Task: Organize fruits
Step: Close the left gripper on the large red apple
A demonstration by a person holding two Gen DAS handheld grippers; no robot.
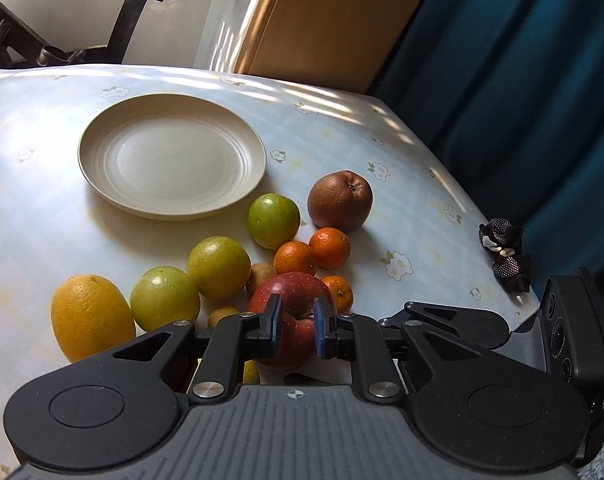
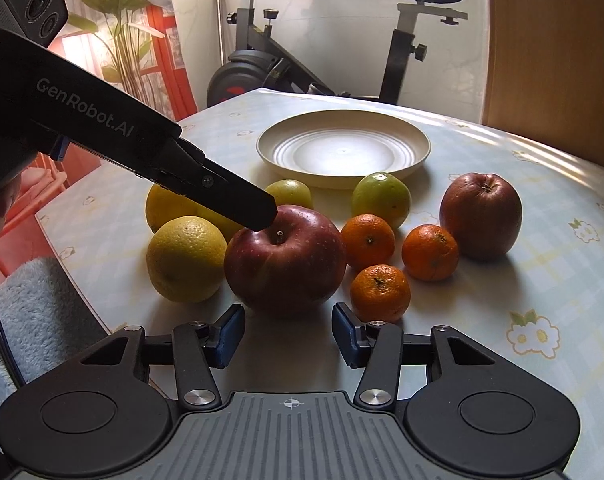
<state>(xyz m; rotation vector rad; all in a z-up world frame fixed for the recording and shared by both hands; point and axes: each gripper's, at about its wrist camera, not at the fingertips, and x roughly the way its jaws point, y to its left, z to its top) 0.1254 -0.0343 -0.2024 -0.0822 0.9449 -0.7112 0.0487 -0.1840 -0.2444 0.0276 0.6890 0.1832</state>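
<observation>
L gripper (image 1: 296, 322) jaws part-spread over red apple (image 2: 284, 255) top; R gripper (image 2: 288, 330) jaws spread wide, just beside it.

My left black hand-held gripper (image 1: 296, 326) angles down, blue-padded fingers parted narrowly. My right black hand-held gripper (image 2: 288, 330) sits low and level, fingers spread wider, holding nothing.

glossy red apple (image 2: 284, 256), matt plate (image 2: 343, 136) (ribbed), shiny tablecloth (image 2: 549, 264)

two apples (image 2: 284, 256), three mandarins (image 2: 367, 241), one plate (image 2: 286, 151)
</observation>
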